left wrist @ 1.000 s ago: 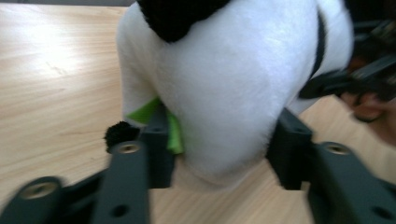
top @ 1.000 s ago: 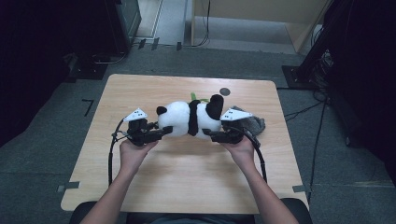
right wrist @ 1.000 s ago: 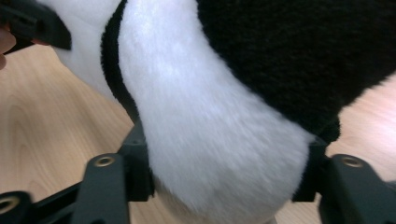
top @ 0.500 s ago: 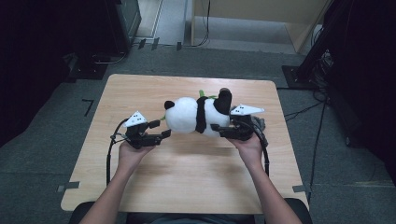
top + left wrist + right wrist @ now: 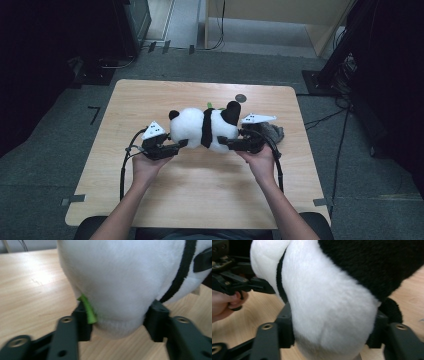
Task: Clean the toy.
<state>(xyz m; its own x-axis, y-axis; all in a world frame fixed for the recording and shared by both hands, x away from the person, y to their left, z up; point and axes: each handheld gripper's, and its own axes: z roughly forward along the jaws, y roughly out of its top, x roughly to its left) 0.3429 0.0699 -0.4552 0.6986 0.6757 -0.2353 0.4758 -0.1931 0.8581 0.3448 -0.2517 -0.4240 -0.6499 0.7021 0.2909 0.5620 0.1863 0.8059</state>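
A black and white panda plush [image 5: 202,127] lies sideways between my two grippers over the middle of the wooden table [image 5: 150,100]. My left gripper [image 5: 179,144] holds its white left end; the jaws have just been closing and the pads [image 5: 82,320] press into the fur. A green strip [image 5: 88,310] sticks out by the left pad. My right gripper [image 5: 226,142] has the plush's right end between its jaws, next to a black limb [image 5: 232,112]. These jaws have just been opening a little, with the pads [image 5: 287,325] still against the fur.
A grey crumpled thing [image 5: 272,132] lies on the table just behind my right hand. A small dark round spot [image 5: 241,98] marks the table's far side. Dark stands and cables sit on the floor around the table.
Half a second ago my left jaws stood wide and off the plush; now they grip its left end. The panda has shifted slightly back to the left.
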